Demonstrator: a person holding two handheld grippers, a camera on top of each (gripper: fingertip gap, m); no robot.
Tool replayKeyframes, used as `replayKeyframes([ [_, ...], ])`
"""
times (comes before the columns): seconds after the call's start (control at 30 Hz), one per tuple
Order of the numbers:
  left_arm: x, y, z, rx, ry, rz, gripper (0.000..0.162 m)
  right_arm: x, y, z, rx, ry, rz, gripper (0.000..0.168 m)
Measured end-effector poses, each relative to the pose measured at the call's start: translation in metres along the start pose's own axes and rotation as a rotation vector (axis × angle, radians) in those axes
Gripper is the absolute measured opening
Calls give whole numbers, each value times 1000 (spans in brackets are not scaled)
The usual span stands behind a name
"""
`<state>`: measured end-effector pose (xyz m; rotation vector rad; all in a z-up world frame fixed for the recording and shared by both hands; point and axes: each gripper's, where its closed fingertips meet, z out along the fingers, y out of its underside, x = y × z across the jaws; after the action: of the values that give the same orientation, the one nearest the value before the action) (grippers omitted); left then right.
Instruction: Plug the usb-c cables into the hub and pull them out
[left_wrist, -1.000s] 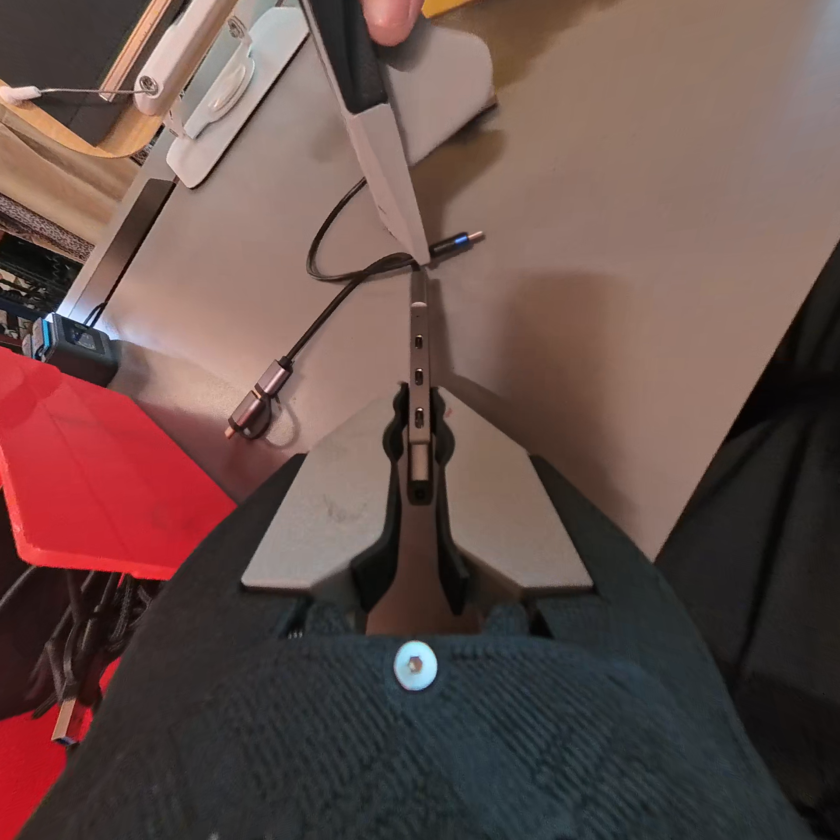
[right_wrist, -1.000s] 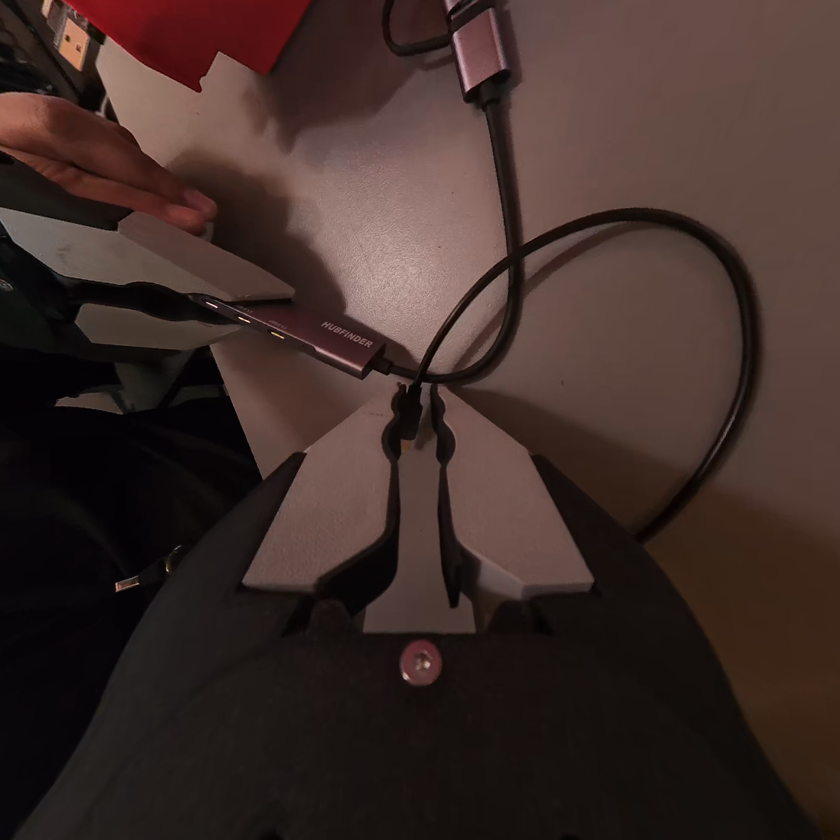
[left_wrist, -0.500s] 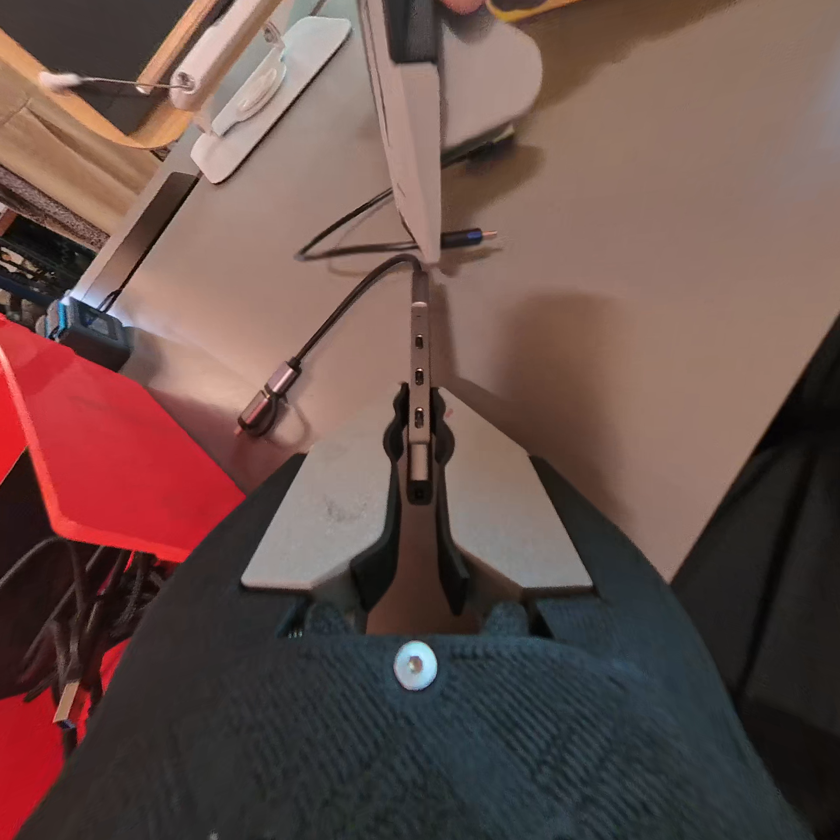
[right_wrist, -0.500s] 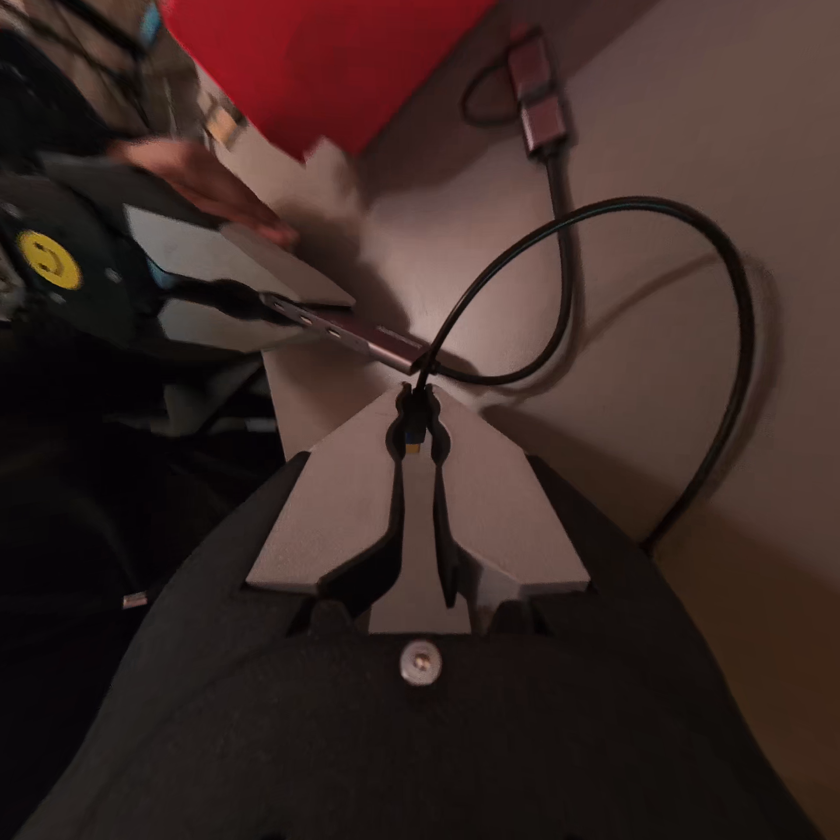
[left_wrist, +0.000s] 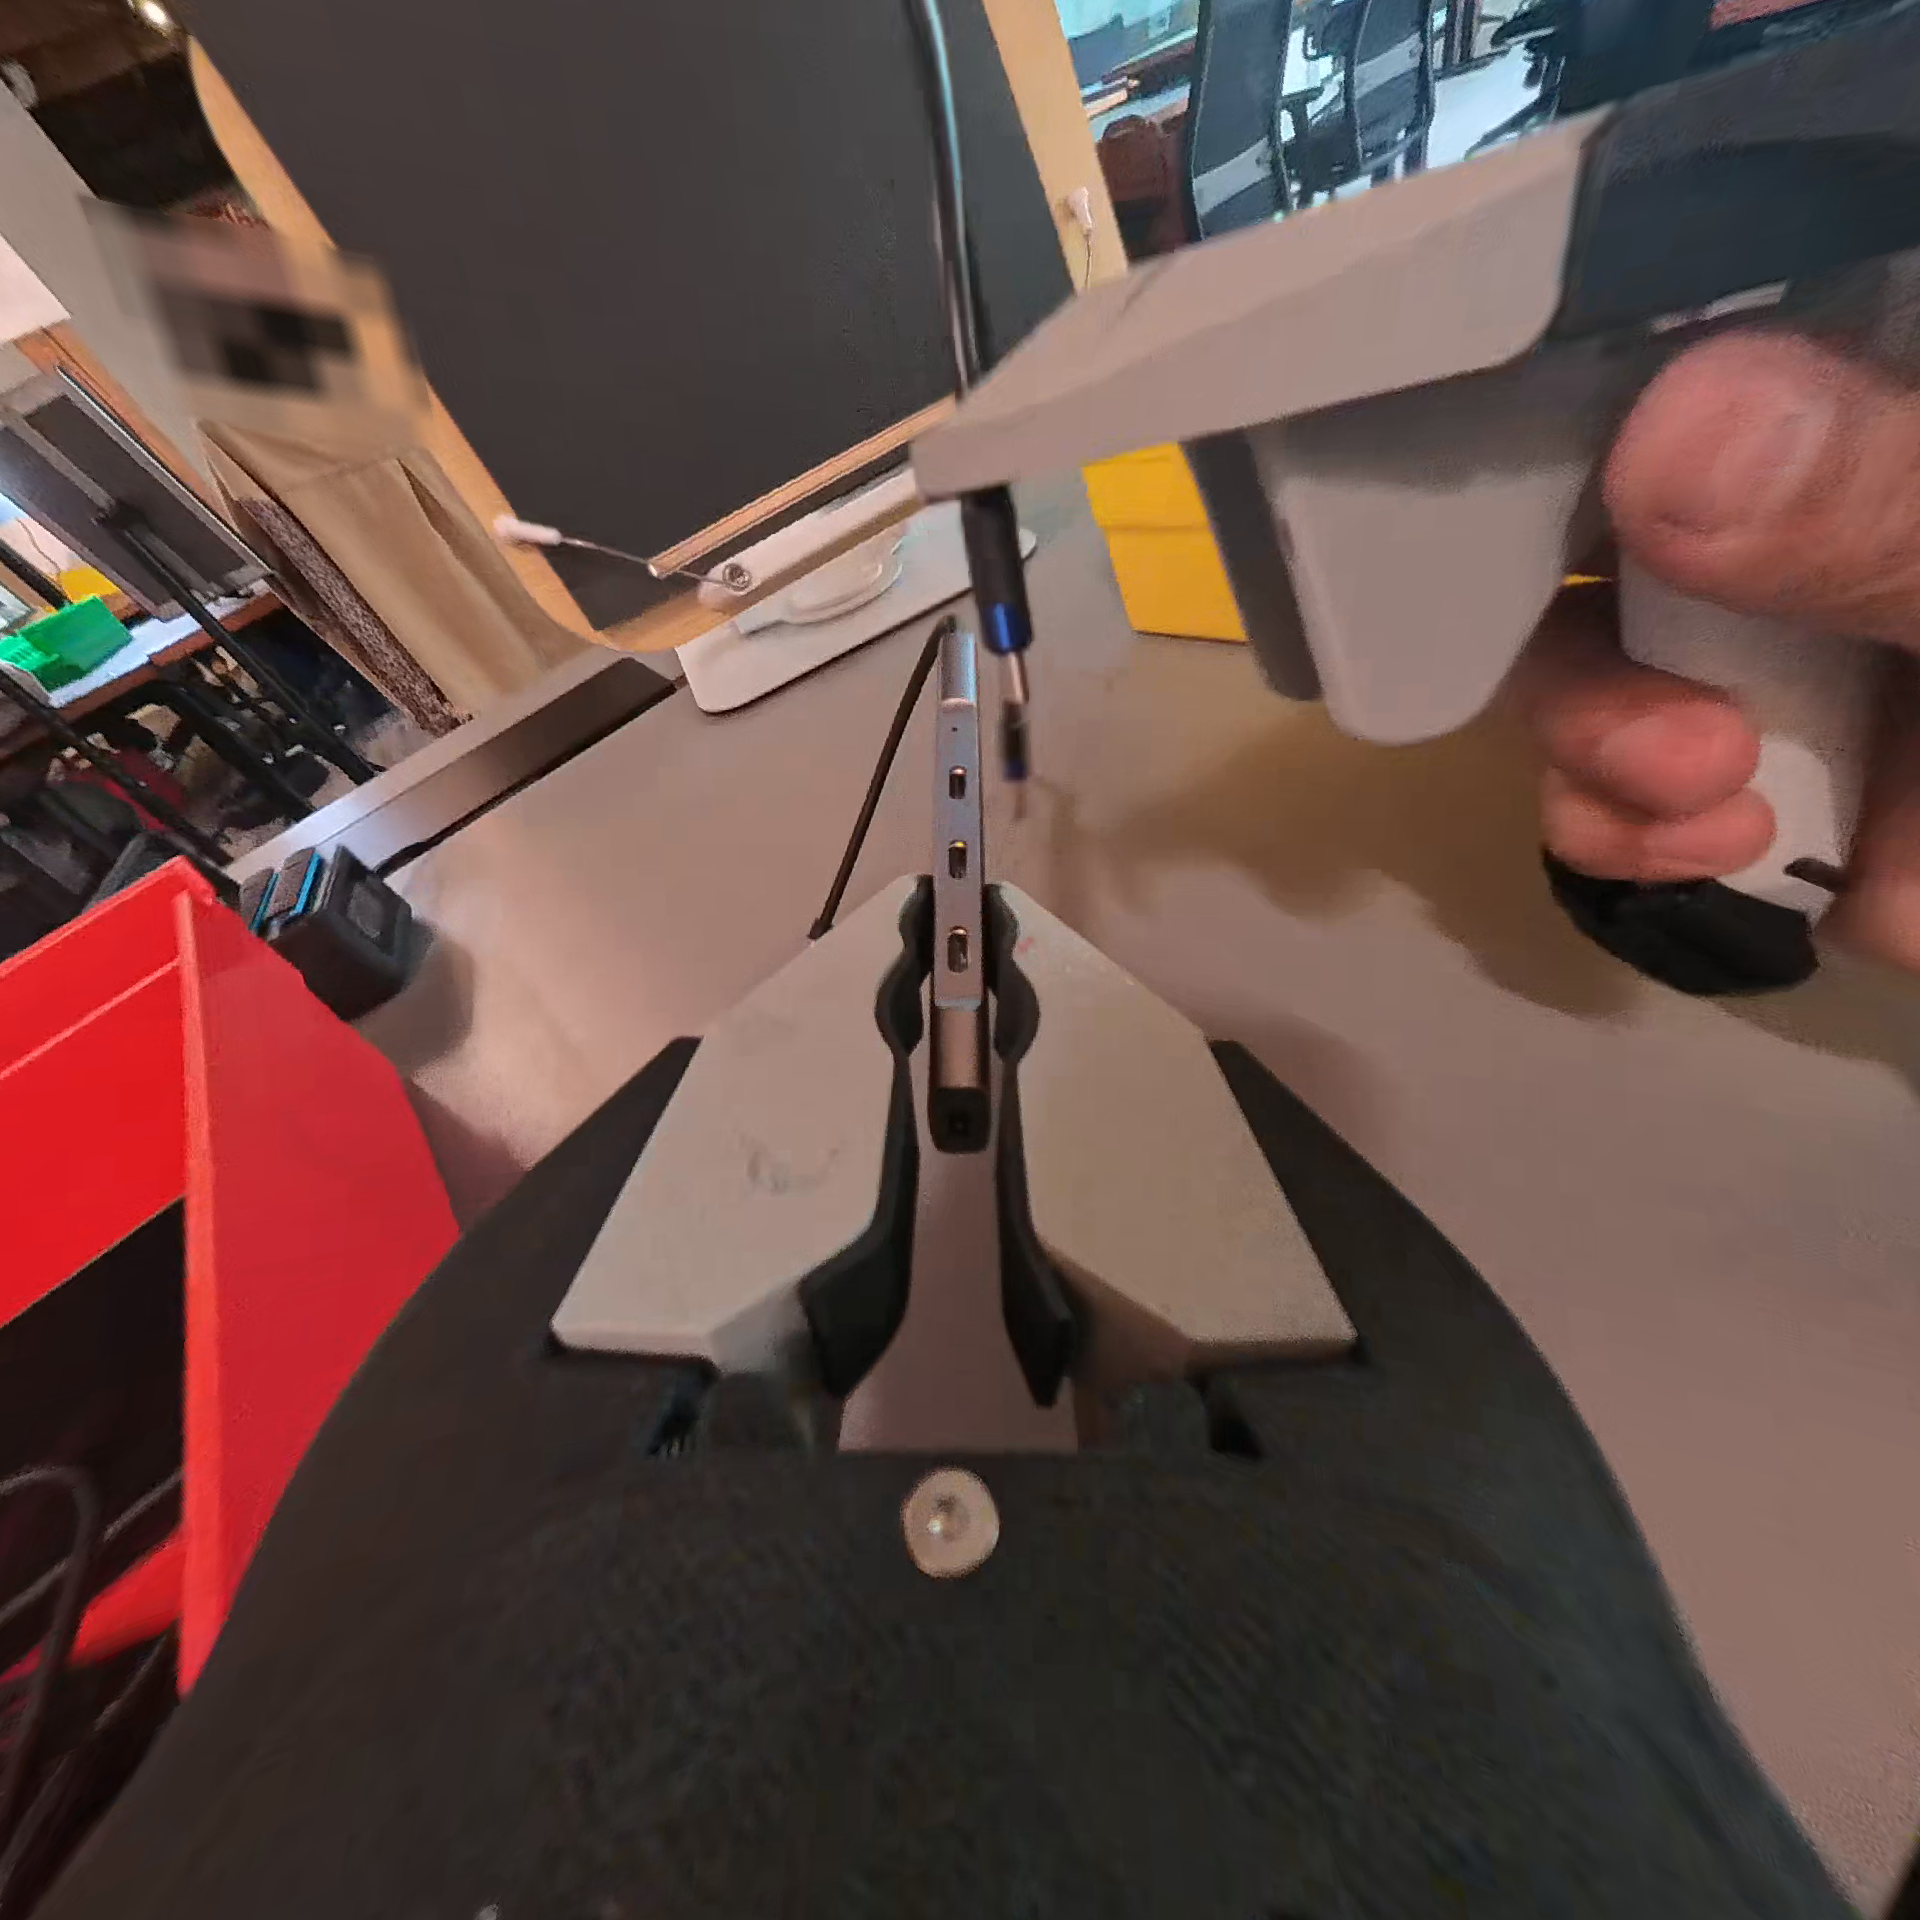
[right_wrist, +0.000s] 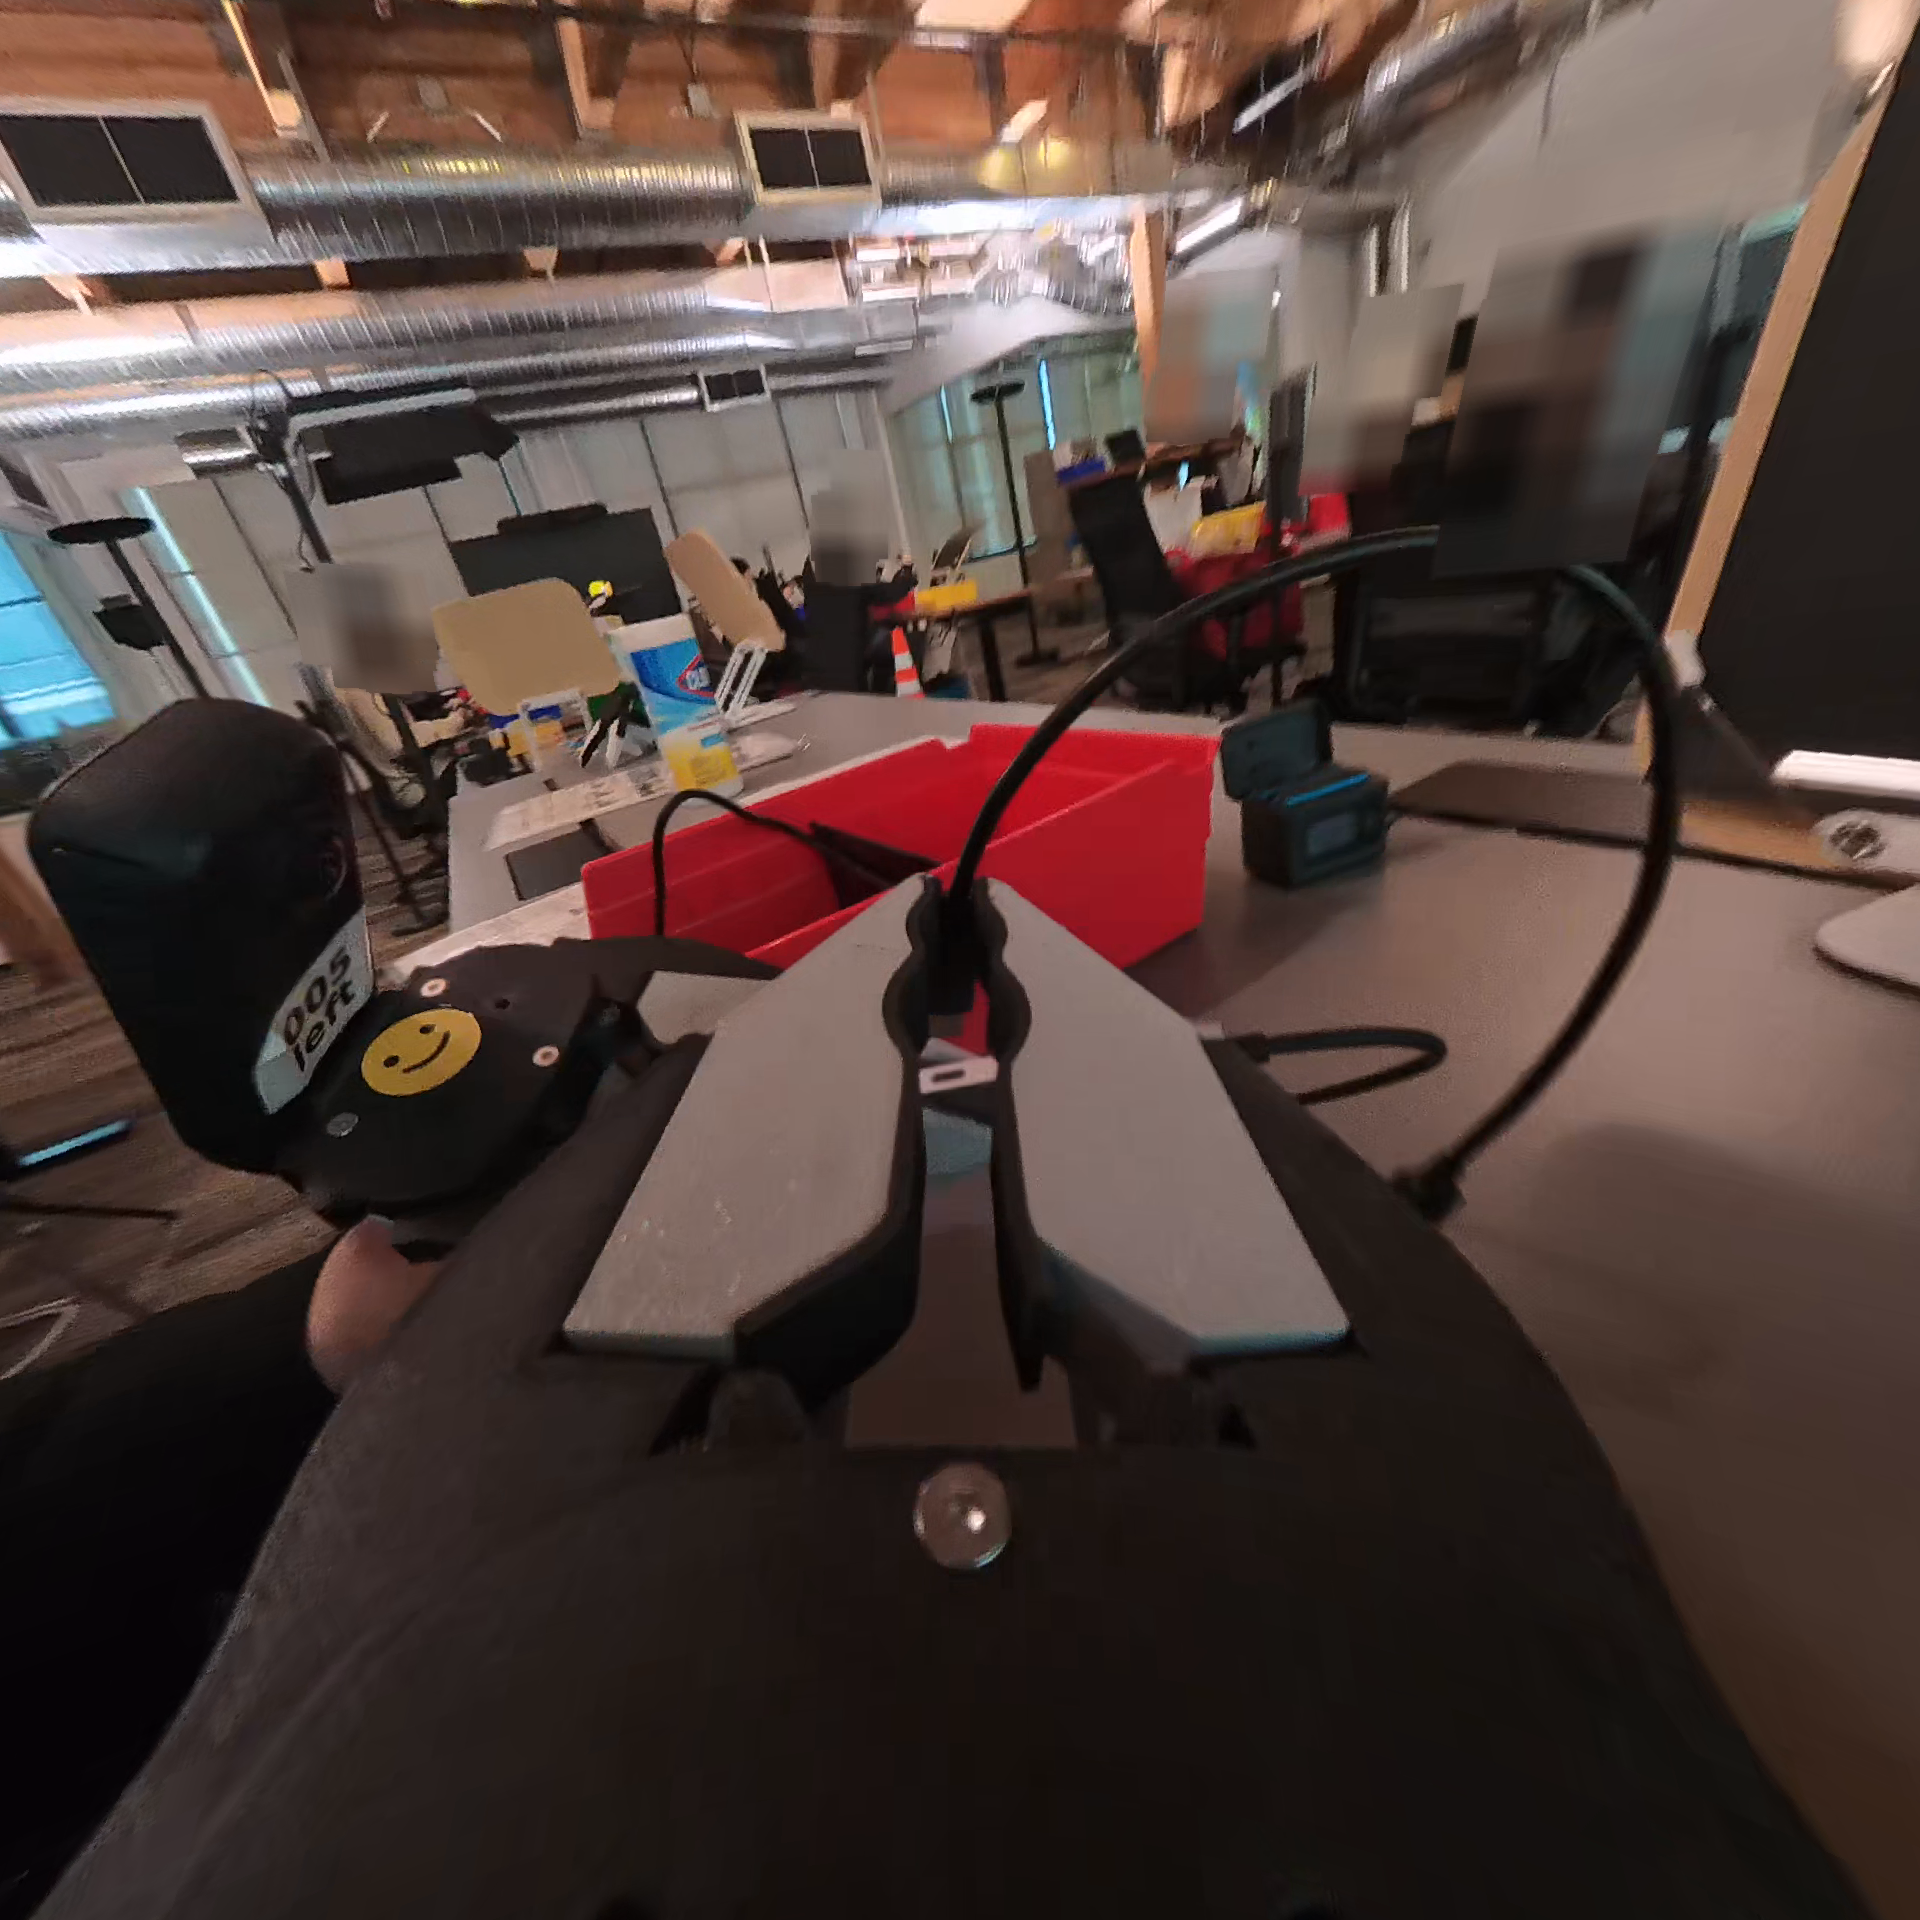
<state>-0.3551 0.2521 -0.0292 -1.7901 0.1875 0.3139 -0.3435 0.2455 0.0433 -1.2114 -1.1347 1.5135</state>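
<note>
between the clenched jaws of the left gripper (left_wrist: 958, 935) sits one slim grey hub (left_wrist: 958, 883), edge up, three ports showing along its side. one black usb-c cable (right_wrist: 1049, 727) is pinched by its plug (left_wrist: 1000, 582) in the jaws of the right gripper (right_wrist: 954, 961), the plug hanging just beside the hub's far end, apart from the ports. both are held above a grey counter (left_wrist: 1455, 1091). one red bin (right_wrist: 1039, 831) on it holds dark cables; one small black case (right_wrist: 1304, 821) stands beside it. beyond lies an open workshop with exposed ducts.
</note>
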Motion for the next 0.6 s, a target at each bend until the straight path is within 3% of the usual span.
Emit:
replayKeyframes([
  [0.2,13,6,16,-6,8,41,7,4,14,3,3,48,-163,2],
  [0.6,10,6,16,8,4,18,7,9,31,3,-60,74,-251,2],
])
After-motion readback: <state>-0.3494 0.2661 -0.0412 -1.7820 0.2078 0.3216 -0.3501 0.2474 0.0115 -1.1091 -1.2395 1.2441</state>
